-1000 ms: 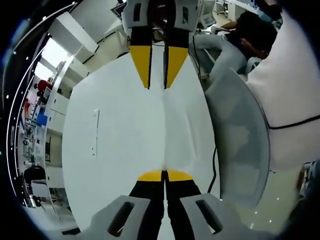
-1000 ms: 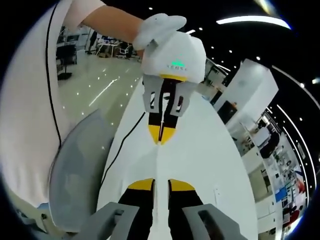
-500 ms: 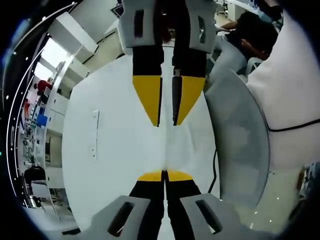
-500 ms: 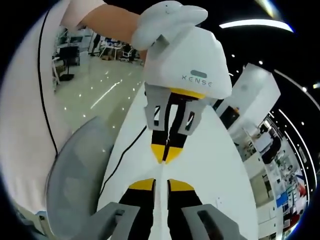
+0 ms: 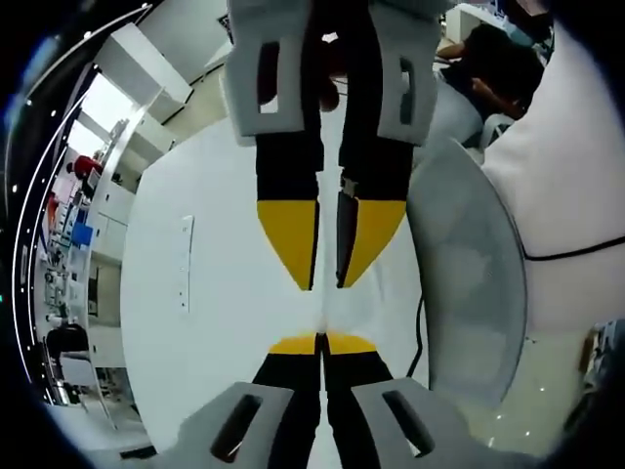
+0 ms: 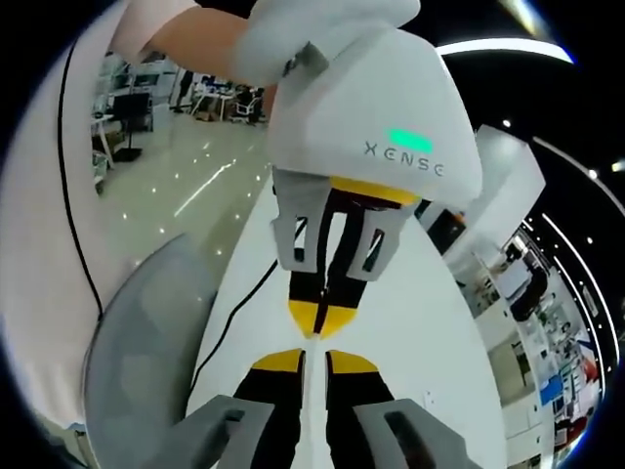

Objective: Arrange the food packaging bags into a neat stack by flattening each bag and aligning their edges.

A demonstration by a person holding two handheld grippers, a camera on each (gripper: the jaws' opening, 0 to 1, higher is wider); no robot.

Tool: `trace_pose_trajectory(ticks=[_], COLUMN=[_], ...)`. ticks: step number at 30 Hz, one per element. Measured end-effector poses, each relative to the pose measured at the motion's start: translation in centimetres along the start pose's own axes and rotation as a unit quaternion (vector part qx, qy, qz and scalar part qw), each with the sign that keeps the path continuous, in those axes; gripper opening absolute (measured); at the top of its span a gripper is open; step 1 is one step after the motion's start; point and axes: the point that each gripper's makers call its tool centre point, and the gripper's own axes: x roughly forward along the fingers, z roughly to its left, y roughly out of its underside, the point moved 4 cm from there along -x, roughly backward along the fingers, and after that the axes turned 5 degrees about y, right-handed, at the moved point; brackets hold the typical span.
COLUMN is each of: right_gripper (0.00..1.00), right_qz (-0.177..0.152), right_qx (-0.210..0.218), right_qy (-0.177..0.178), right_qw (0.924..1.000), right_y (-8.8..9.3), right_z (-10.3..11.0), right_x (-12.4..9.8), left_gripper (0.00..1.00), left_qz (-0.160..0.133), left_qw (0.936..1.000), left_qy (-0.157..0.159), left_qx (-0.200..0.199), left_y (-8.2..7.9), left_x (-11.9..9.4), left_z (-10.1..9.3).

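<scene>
- i can make out only a faint pale fold [image 5: 321,313] on the white table [image 5: 195,293], running between the two sets of fingertips; i cannot tell whether it is a bag.
- the left gripper [image 5: 320,342] has its fingers pressed together, at the near end of that fold.
- the right gripper [image 5: 325,285] shows a narrow slit between its fingers; i cannot tell whether it pinches anything.
- since a second ago the right gripper has closed in, and the tips now nearly meet.

Left tongs [image 5: 321,343] closed, right tongs [image 6: 311,361] slightly parted, tips facing, nearly touching
</scene>
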Motion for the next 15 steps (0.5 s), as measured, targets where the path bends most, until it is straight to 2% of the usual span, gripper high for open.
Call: trace_pose_trajectory(ticks=[15], right_gripper=[0.03], right_qz=[0.001], right_qx=[0.008], right_qy=[-0.001], right_qw=[1.0], right_y=[-0.01], right_z=[0.35], right_x=[1.04], left_gripper=[0.0], left_qz=[0.0], left_qw=[1.0], left_qy=[0.001], left_qx=[0.0], left_y=[-0.44], left_x=[-0.01], left_z=[-0.24])
